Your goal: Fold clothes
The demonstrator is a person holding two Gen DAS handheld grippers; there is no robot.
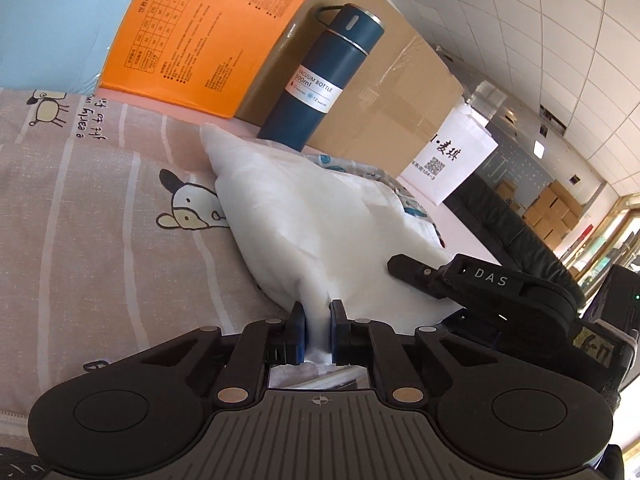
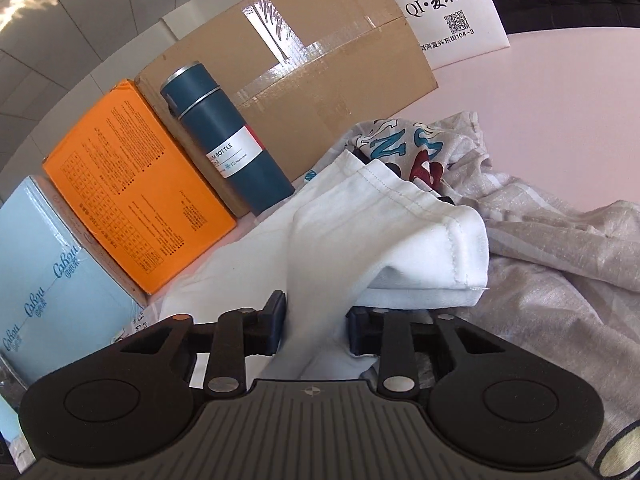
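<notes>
Only the right wrist view shows the printed tee [image 2: 404, 148], while both the left gripper [image 1: 318, 330] and right gripper [image 2: 316, 320] pinch the white garment [image 1: 304, 224], reaching forward low over it.

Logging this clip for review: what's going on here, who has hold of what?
A person with a gripper in each hand is partway through folding a white garment. The left gripper is shut on a pinch of its fabric. The right gripper has a thicker bunch of it between wider-set fingers. The cloth lies on a cartoon-print sheet, a rumpled printed garment behind it. A blue vacuum bottle and boxes stand at the back.
</notes>
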